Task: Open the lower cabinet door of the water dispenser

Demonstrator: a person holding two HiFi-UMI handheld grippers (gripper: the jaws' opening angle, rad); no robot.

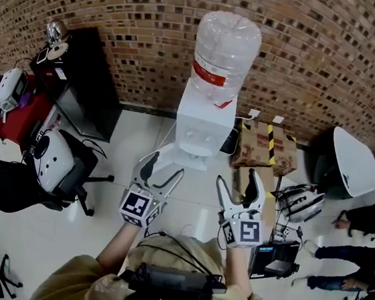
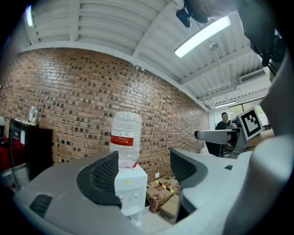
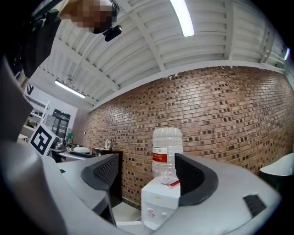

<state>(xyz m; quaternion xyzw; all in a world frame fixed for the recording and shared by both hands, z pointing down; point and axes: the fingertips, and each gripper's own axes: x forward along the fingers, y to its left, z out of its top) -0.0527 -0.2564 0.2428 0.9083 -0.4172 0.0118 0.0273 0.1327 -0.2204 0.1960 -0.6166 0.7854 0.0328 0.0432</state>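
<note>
Water dispenser [image 1: 205,124] upright on floor against far brick wall [image 1: 319,53]; white body, inverted clear bottle [image 1: 226,49] on top. Lower cabinet door not discernible: viewed from above in head view, cut off by gripper bodies in both gripper views. Left gripper [image 1: 165,166] near side of dispenser, clear of it; jaws spread, nothing gripped. Right gripper [image 1: 238,178] beside it on right, also clear of dispenser; jaws spread wide, empty. Cardboard boxes [image 1: 265,147] just right of dispenser. Black cabinet [image 1: 88,81] at far left.
</note>
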